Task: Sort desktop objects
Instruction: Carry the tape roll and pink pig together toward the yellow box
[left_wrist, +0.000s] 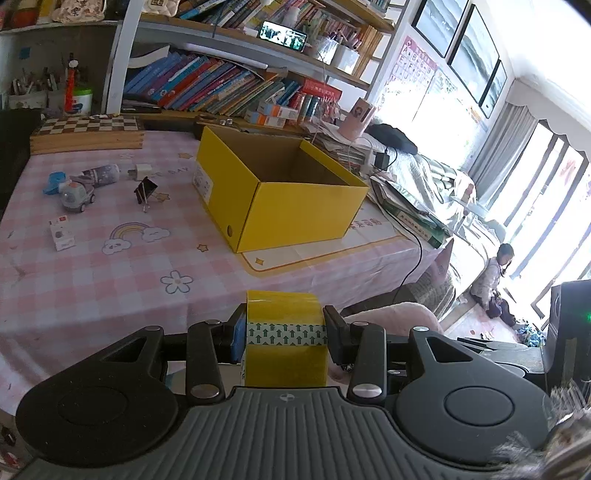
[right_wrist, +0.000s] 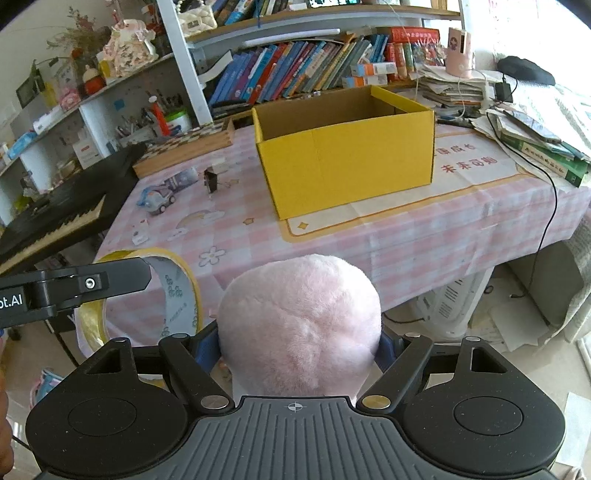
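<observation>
My left gripper (left_wrist: 286, 334) is shut on a roll of yellow tape (left_wrist: 286, 314), held edge-on just before the near table edge. The same tape roll (right_wrist: 173, 291) shows at the left of the right wrist view, with the left gripper's finger (right_wrist: 110, 277) across it. My right gripper (right_wrist: 299, 347) is shut on a fluffy pink ball (right_wrist: 299, 317), which hides its fingertips. An open, empty yellow cardboard box (left_wrist: 280, 184) (right_wrist: 347, 147) stands on the pink checked tablecloth (left_wrist: 110, 280). Left of the box lie a toy car (left_wrist: 75, 195), a black binder clip (left_wrist: 145, 190), a white charger (left_wrist: 141, 170) and a small white box (left_wrist: 61, 232).
A chessboard case (left_wrist: 86, 134) lies at the table's far left. Shelves of books (left_wrist: 207, 85) stand behind. Papers, books and a cable (right_wrist: 535, 140) pile on the table's right end. A keyboard (right_wrist: 55, 214) sits left of the table. A person (left_wrist: 498, 273) sits on the floor by the window.
</observation>
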